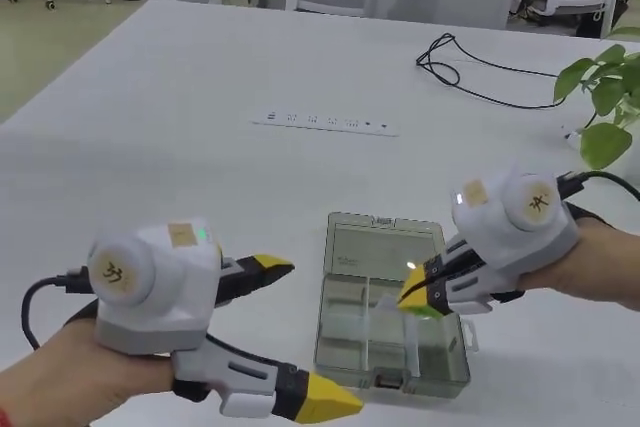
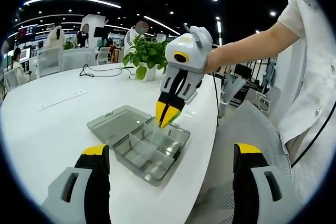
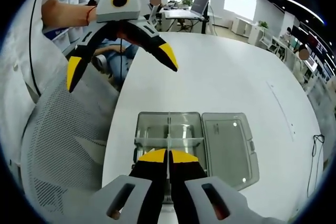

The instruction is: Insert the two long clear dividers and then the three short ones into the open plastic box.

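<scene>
Head view: smoky translucent box (image 1: 345,319), open.

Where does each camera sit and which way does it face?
Head view: on the headset, looking down at the plastic box; left claw, right claw, left hand, right hand show.
Left gripper view: on the open left claw, facing the right claw and the person's arm.
Right gripper view: on the right claw, shut on a clear divider, facing the left claw.
Both gripper views share the box.

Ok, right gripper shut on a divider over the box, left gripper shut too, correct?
No: the left gripper is open, jaws spread wide, as the right gripper view shows. The right gripper is shut on a divider over the box.
</scene>
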